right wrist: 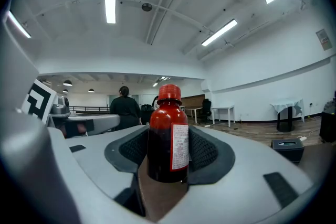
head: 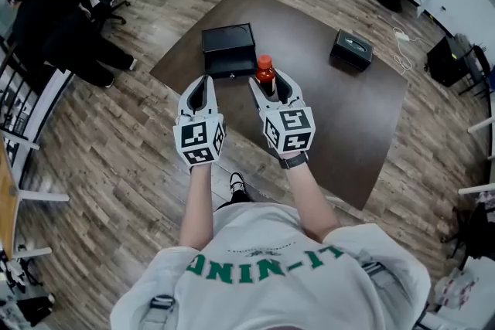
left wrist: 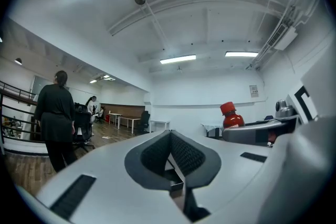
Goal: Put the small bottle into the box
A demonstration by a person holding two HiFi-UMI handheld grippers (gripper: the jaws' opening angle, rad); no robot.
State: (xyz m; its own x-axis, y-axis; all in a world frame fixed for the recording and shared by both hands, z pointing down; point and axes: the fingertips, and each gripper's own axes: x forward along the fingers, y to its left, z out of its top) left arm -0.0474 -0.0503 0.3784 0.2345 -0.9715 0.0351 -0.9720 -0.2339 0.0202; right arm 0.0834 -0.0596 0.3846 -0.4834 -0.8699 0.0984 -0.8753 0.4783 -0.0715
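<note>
- Between the jaws of the right gripper (head: 268, 83) stands the small bottle (right wrist: 167, 136), upright. The ribbed pads press on both sides of its lower body, with the jaws about half spread.
- Bottle location: over the table (head: 356, 127), just beside the near right corner of the black box (head: 228, 49). No view shows whether it is lifted or standing on the tabletop.
- Handling, judged:
  - It is small and nearly full of dark liquid, so light but bottom-weighted.
  - The wall looks stiff; glass or plastic cannot be told, so it should be treated as breakable.
  - The round, smooth body with a paper label could twist or slip in the pads.
  - The best hold is on the body below the shoulder, as it is now, not on the red cap.
- The left gripper (head: 205, 85) has its jaws closed together with nothing in them. It sits just left of the right one, near the box's front edge.
- From above the box reads as closed, though that is not certain. If so, the lid needs opening first, and the left gripper is free for that.
- Room: the tabletop around the box is bare, and a second black box (head: 352, 50) sits well apart to the right.
- The near table edge is close to the person, so a drop there goes to the floor.
</note>
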